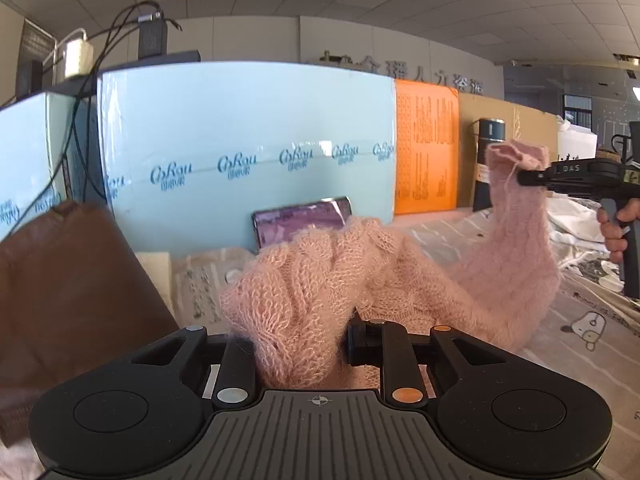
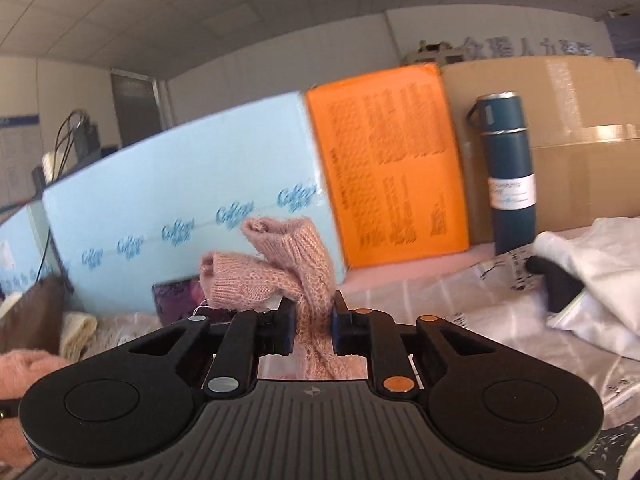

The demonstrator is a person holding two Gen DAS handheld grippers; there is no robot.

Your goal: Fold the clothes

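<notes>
Both claws had their bite — the left claw [image 1: 298, 344] was clenched on a thick bunch of the pink knitted sweater [image 1: 320, 280], its pads buried in the wool, and the right claw [image 2: 313, 330] was clamped on a narrow sleeve-like strip of the same knit, cuffs flopping over just above its tips. From the left wrist view the right claw [image 1: 524, 178] showed off to the right of the sweater's main bulk, holding that strip up so it stood taller than the rest. The sweater itself was lifted in part, its lower folds trailing onto the printed cloth over the surface [image 1: 580, 320], in front of the light blue board [image 1: 240, 128] and left of the orange sheet [image 1: 426, 148].

This looked like the pick-up-and-spread step — the fold proper not yet begun. The next move probably called for drawing the two claws apart to pull the knit taut, then laying it flat on the surface. Loose, fuzzy wool like this could stretch or slip, so steady tension would matter.
</notes>
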